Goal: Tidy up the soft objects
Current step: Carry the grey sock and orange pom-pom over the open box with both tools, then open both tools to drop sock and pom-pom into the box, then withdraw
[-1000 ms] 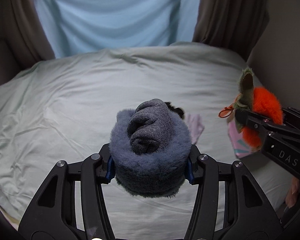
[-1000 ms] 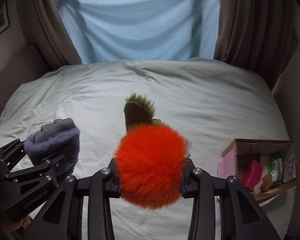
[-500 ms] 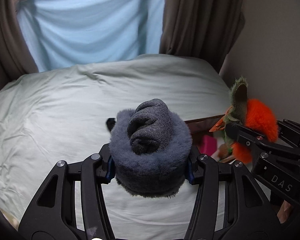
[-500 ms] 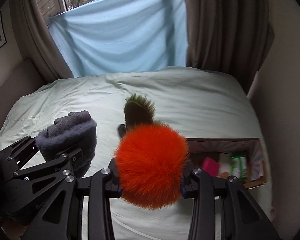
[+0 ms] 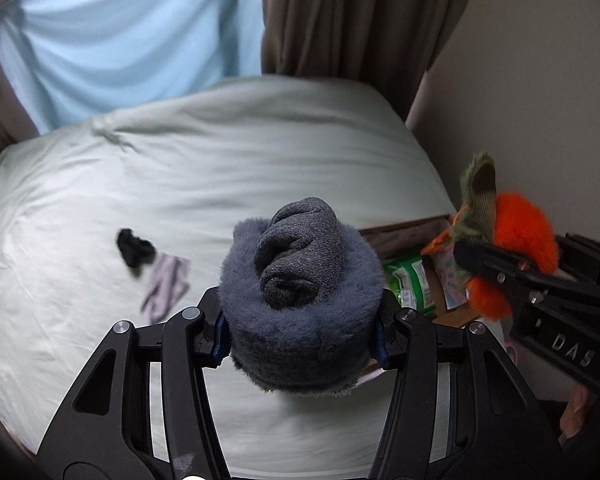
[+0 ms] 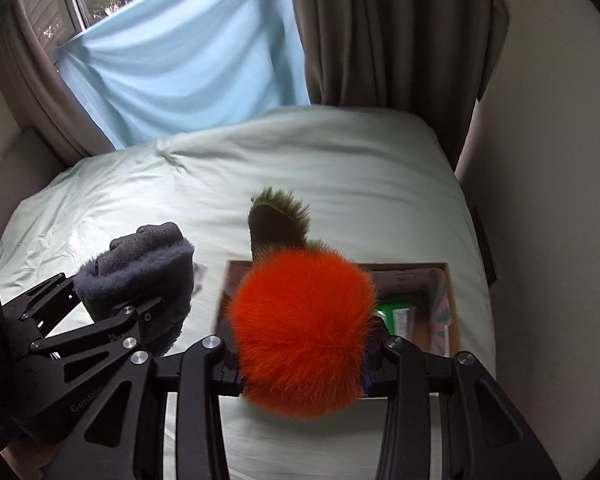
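My left gripper (image 5: pixel 300 336) is shut on a fuzzy grey rolled sock (image 5: pixel 300 288), held above the bed; the sock also shows in the right wrist view (image 6: pixel 140 276). My right gripper (image 6: pixel 302 364) is shut on a fluffy orange plush with a green tuft (image 6: pixel 300 328), also seen in the left wrist view (image 5: pixel 512 236). The plush hangs over an open cardboard box (image 6: pixel 446 280) on the bed's right side. The box holds a green packet (image 5: pixel 412 280) and pink items.
The bed has a pale green sheet (image 5: pixel 220 160). A small black cloth (image 5: pixel 134 246) and a lilac cloth (image 5: pixel 166 284) lie on it left of the box. Brown curtains (image 6: pixel 380 32), a blue drape (image 6: pixel 188 72) and a wall (image 6: pixel 540 160) stand behind and right.
Both grippers swung to the right with their loads. The box has come under the orange plush, and the black and lilac cloths now show left of the grey sock.
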`<state>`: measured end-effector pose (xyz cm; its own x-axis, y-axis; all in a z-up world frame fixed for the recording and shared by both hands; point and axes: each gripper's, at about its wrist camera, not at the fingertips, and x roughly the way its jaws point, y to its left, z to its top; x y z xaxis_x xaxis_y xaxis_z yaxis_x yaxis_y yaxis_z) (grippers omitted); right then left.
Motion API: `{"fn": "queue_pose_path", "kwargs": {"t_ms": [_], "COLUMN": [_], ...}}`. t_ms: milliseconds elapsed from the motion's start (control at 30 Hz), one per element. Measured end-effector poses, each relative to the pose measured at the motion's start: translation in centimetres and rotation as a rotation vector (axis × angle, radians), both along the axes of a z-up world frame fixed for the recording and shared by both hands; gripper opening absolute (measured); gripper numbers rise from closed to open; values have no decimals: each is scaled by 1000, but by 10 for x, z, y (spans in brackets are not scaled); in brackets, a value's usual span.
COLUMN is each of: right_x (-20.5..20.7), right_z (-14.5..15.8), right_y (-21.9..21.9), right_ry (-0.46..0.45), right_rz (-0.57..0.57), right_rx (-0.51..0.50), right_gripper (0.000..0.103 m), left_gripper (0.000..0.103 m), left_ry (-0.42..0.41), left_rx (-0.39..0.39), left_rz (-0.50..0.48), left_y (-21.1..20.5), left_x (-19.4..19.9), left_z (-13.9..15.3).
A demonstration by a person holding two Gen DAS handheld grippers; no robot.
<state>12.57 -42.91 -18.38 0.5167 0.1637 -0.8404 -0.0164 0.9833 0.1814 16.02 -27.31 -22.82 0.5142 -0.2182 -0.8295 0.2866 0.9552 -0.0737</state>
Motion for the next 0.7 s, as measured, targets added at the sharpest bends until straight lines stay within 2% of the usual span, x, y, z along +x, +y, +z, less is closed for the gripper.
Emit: {"fn": "queue_pose_path", "kwargs": {"t_ms": [167,333,700], "right_x": [21,39,74], "right_z": [-33,-70,-139], "right_y": [-29,-47,-54], "right_ry": [75,162,356], "right_rz": [-17,-71,-128], "right_rx": [41,127,204], "right_gripper": [37,37,37], "left_gripper": [49,49,49], "left_ry": [84,156,319], "left_rx": [42,67,128], "left_rz": [-21,-33,-34], "left_y": [-21,-32,-41], "left_x": [21,43,88], "left_z": [-39,-71,-130]}}
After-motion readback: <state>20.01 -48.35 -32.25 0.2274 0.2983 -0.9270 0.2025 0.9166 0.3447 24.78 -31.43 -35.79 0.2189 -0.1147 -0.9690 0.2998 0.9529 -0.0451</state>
